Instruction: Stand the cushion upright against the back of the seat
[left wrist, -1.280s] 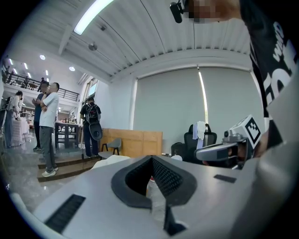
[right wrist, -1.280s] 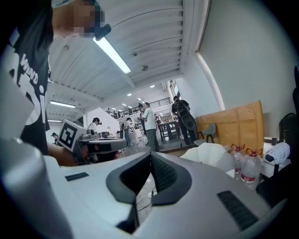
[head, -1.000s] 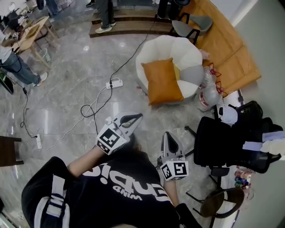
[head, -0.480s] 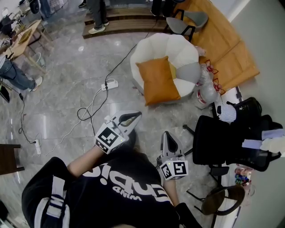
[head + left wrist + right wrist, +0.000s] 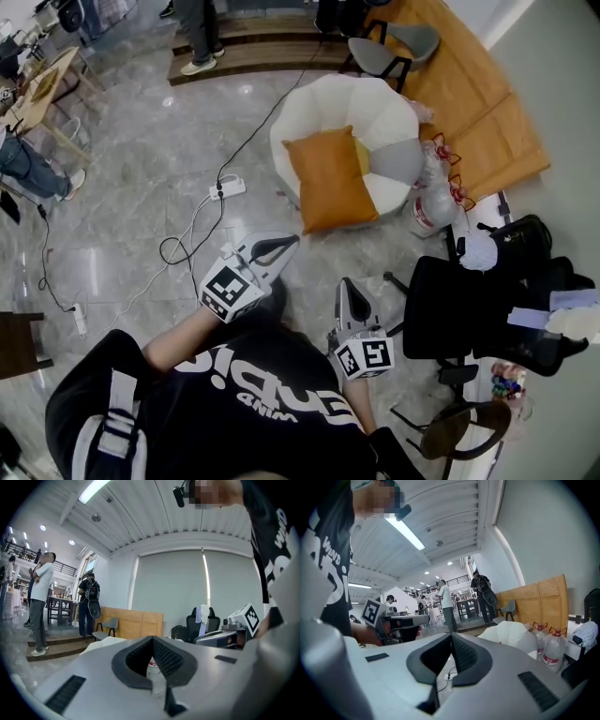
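Lying flat on white seat (image 5: 375,101) is orange cushion (image 5: 330,180) (square, plump); left claw (image 5: 291,241), right claw (image 5: 347,283) shut.

The grey marble floor (image 5: 131,178) runs under and ahead of both tongs. Beyond the left tongs (image 5: 291,241) and the right tongs (image 5: 347,282) stands a round white seat (image 5: 323,101). An orange cushion (image 5: 330,180) lies flat on its near part. Ahead and left of the left tongs a white power strip (image 5: 227,188) lies on the tiles, and its cables (image 5: 178,248) loop back toward those tongs. Water bottles (image 5: 431,202) stand beside the seat, ahead and right of the right tongs. A black office chair (image 5: 450,300) stands just right of them. A wooden step (image 5: 253,58) lies far beyond the seat.
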{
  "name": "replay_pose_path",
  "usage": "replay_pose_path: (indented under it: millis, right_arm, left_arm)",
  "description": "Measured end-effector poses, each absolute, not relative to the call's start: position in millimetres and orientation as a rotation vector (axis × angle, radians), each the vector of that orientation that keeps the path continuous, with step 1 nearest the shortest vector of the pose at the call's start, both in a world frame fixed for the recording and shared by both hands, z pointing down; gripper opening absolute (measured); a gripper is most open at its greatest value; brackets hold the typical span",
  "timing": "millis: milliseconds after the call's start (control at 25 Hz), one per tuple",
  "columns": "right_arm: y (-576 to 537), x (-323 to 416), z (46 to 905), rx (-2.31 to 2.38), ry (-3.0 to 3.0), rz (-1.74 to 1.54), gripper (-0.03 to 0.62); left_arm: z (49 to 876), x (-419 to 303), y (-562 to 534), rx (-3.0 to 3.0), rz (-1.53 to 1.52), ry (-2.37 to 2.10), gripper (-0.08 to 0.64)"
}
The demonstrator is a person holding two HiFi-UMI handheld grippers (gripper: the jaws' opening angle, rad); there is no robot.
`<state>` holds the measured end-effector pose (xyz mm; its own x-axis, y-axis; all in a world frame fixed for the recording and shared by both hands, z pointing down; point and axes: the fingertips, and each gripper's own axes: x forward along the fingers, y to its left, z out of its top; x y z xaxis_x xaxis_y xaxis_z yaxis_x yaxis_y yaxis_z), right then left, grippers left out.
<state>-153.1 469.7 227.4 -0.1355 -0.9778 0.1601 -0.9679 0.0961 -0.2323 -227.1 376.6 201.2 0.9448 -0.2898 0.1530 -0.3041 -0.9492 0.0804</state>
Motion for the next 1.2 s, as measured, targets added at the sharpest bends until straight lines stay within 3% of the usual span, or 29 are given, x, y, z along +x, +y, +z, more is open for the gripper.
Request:
replay_pose_path:
  millis: [640, 1200]
  right_arm:
    - [321.5, -119.8, 215.3, -2.049, 2.283, -0.396, 0.02]
    - [273.6, -108.1, 216.2, -2.146, 2.217, -0.414, 0.02]
  left_arm:
    - [185.2, -184.0, 233.3, 3.029, 0.215, -0.41, 0.006]
    - [194.7, -173.3, 180.4, 3.042, 0.177, -0.311, 0.006]
